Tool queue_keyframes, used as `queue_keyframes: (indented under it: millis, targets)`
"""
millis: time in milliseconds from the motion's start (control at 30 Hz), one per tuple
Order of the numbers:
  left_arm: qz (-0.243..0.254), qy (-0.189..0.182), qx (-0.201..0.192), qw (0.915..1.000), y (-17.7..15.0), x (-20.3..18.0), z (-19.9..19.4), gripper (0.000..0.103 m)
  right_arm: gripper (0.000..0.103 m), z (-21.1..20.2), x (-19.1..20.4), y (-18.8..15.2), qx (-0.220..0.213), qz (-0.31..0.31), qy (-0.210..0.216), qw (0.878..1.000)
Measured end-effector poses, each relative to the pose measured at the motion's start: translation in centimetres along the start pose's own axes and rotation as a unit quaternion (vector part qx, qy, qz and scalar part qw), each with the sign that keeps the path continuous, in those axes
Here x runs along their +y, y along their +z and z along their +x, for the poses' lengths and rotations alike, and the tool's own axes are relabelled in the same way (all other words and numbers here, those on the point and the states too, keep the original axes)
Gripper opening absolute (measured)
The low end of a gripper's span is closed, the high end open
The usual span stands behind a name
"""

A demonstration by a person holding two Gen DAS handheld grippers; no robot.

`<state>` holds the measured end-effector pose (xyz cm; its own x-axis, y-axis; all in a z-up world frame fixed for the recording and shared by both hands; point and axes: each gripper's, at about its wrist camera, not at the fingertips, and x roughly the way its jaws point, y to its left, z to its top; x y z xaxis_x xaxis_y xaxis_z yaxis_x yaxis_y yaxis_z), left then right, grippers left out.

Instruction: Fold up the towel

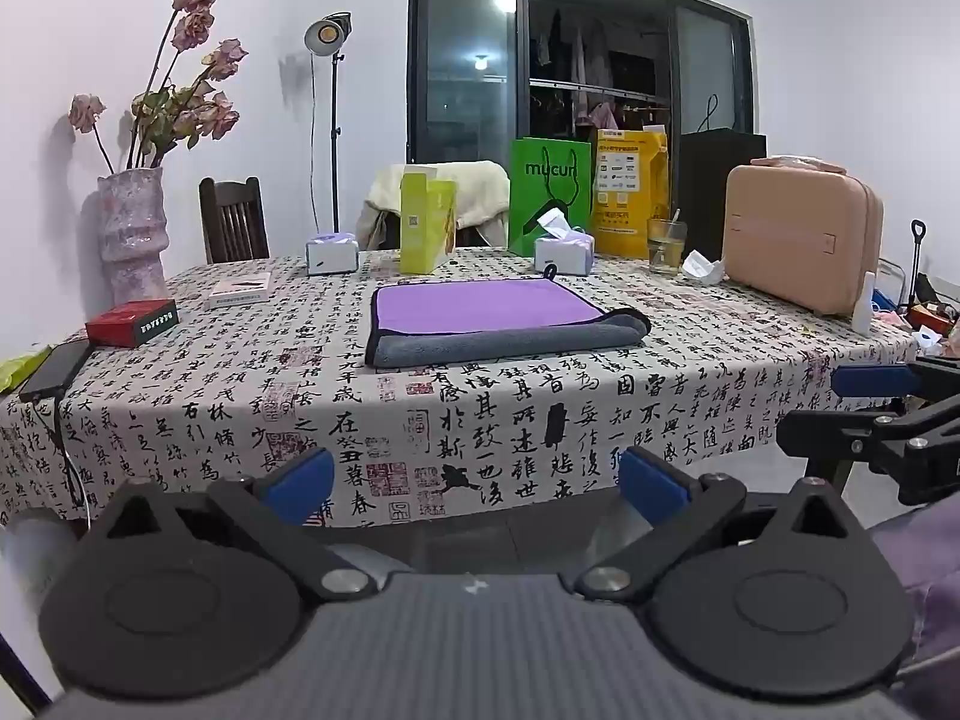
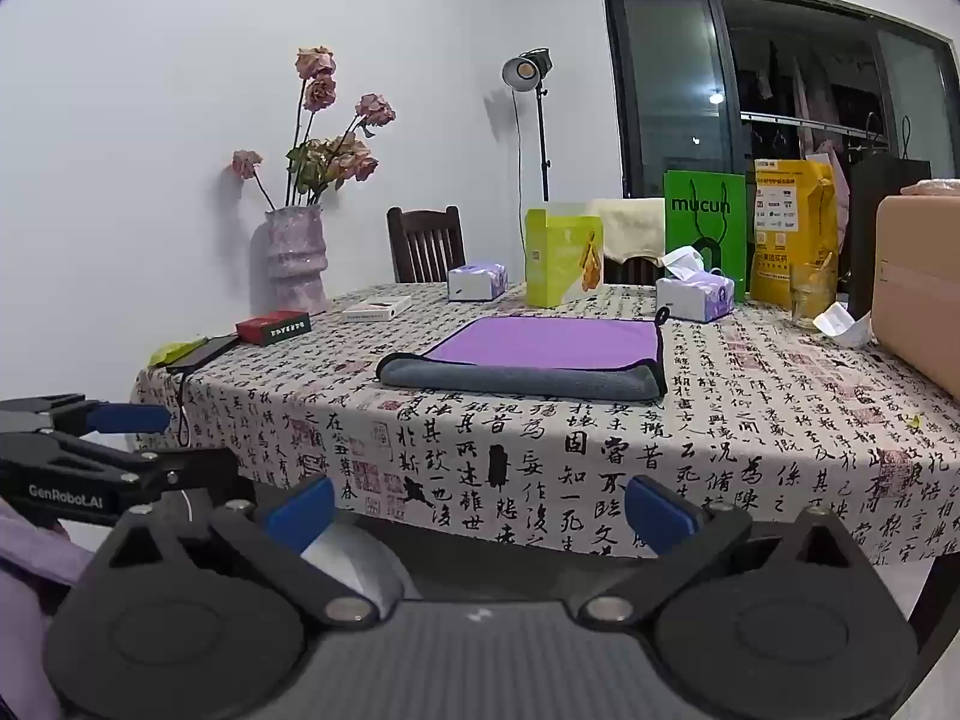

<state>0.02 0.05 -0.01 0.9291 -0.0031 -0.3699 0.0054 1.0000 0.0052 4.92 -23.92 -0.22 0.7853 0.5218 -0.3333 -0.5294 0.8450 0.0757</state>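
Observation:
A towel [image 1: 486,312], purple on top and grey beneath with a black edge, lies folded flat in the middle of the table; its grey fold faces me. It also shows in the right wrist view [image 2: 540,351]. My left gripper [image 1: 477,480] is open and empty, held below and in front of the table's front edge. My right gripper [image 2: 480,510] is open and empty, also back from the table's front edge. The right gripper shows at the right of the left wrist view [image 1: 870,402], and the left gripper at the left of the right wrist view [image 2: 120,426].
The table [image 1: 240,372] has a calligraphy-print cloth. On it stand a vase of dried roses [image 1: 132,234], a red box [image 1: 132,322], a phone [image 1: 54,369], two tissue boxes [image 1: 564,252], a yellow-green carton [image 1: 426,222], a green bag [image 1: 549,198], a glass [image 1: 666,246] and a pink case [image 1: 801,240].

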Motion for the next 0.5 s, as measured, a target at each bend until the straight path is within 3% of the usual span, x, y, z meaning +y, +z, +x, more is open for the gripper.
queue_keyframes:
  millis: [500]
  targets:
    - [0.008,-0.002,-0.003,1.0000,0.27,-0.37,-0.46,0.103,0.103,0.07,-0.10,0.00,0.006,0.009,0.003,1.000]
